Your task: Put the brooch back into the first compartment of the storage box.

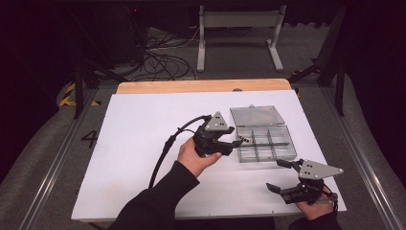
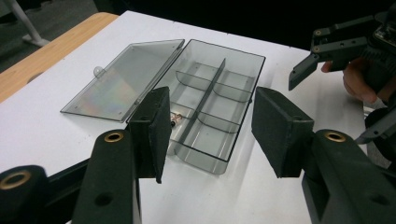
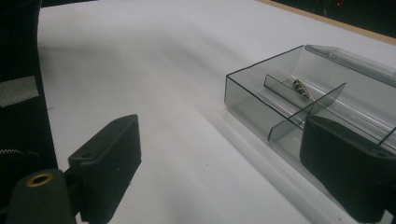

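1. Left gripper hangs at the near-left corner of the compartment box, jaws spread wide with nothing between them; from its own camera the two pads frame the box's near end

2. Right gripper sits low toward the near right of the white table, apart from the box, jaws also spread and empty

3. Risk, as I read it: the box looks light and nothing pins it, so a nudge from the left jaw could skate it across the smooth sheet or tip the small contents out

4. Second risk: a jaw catching the open lid, which lies flat behind the tray, could strain the hinge or flip the whole thing

5. The box itself: smoky clear plastic, a long central divider with curved cross-walls making several compartments

6. Small screws lie in the left-hand compartment, just beside the left jaw; the exact count is too small to tell, and the other compartments look empty
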